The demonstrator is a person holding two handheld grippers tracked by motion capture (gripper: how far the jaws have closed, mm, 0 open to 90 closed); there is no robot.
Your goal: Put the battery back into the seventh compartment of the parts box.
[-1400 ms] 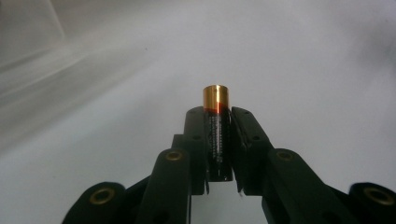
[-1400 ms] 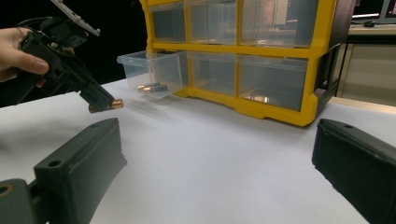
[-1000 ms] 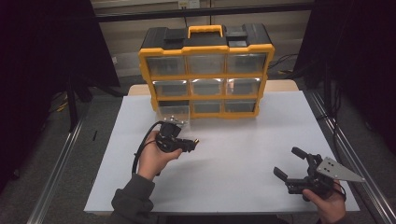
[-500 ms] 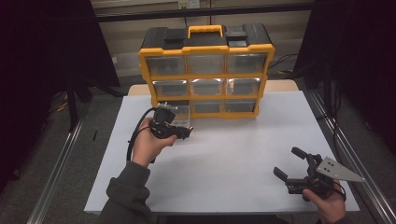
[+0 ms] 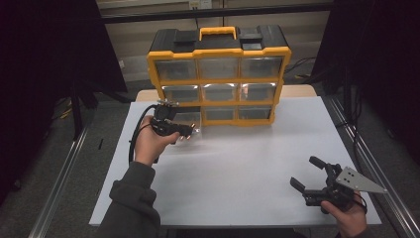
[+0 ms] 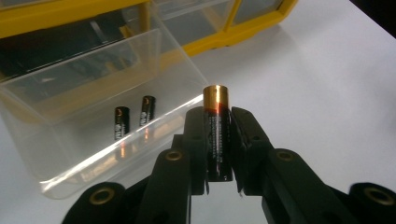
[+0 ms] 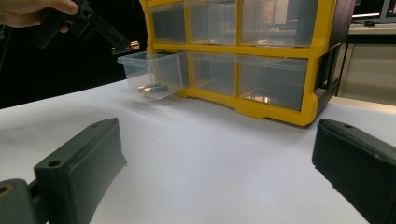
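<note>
left gripper view: the left gripper [image 6: 217,140] has its jaws clamped on a black battery [image 6: 216,135] with a copper tip, just in front of a pulled-out clear drawer [image 6: 100,100] holding two more batteries [image 6: 133,119]. the right gripper [image 5: 317,182] rests gaping, holding nothing, well apart.

On the table [image 5: 237,168], the cabinet [image 5: 220,74] stands at the back; 2 batteries [image 6: 133,119] lie in its pulled-out drawer [image 6: 93,116]

Black battery [image 6: 217,135] with copper-gold tip, yellow-framed organizer [image 5: 218,79], seemingly clear drawer [image 6: 98,107], white table [image 5: 237,163].
</note>
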